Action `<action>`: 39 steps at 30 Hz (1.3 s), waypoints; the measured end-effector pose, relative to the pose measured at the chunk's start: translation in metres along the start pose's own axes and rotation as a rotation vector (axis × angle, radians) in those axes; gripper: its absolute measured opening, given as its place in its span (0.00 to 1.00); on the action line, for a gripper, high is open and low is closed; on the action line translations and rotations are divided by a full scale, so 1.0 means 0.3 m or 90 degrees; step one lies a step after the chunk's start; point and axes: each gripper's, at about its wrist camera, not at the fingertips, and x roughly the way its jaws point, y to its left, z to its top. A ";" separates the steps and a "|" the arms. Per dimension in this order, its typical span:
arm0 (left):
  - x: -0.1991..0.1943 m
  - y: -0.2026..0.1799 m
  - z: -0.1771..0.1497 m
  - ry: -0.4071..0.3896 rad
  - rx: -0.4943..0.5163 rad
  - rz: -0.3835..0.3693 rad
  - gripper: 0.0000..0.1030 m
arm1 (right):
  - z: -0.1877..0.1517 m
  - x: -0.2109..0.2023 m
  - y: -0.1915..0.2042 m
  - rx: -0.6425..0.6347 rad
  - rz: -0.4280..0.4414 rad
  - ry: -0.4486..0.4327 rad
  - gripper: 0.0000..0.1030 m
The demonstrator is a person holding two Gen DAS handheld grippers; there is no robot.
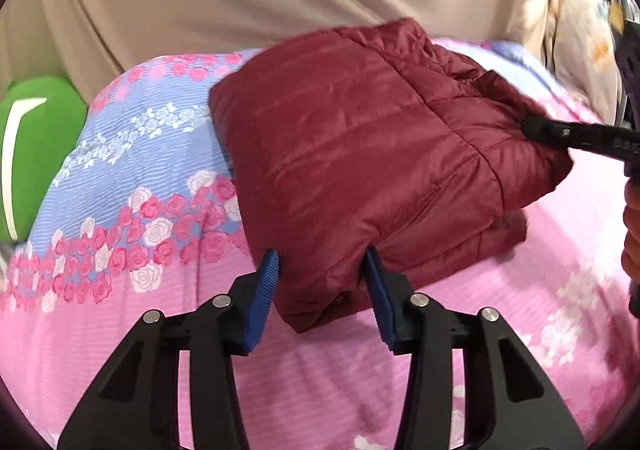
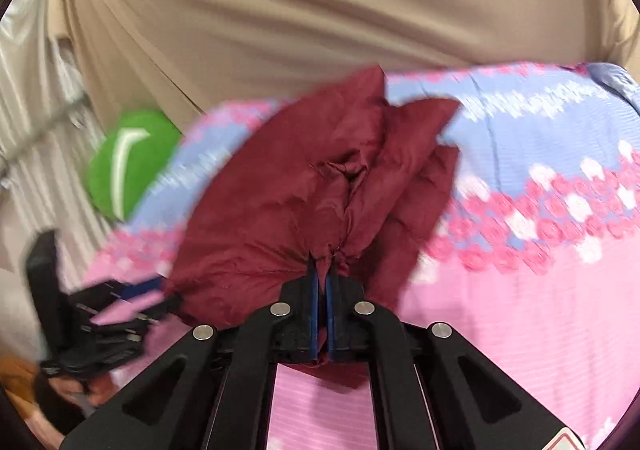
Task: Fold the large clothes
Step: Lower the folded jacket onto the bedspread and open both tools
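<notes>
Pinching puffy quilted maroon jacket point(image 2: 280, 201) fabric, right tool point(image 2: 322, 270); left tool point(image 1: 322, 262) grips its folded corner.

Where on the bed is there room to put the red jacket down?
The pink stretch of the floral bedspread is bare, between the maroon jacket and the near edge. So is the blue flowered band between the jacket and the green cushion. It is crowded around the jacket, where the left gripper and right gripper meet it.
</notes>
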 end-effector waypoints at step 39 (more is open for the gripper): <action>0.071 -0.025 0.056 0.034 -0.177 0.069 0.51 | 0.167 0.100 -0.032 0.021 -0.046 0.015 0.00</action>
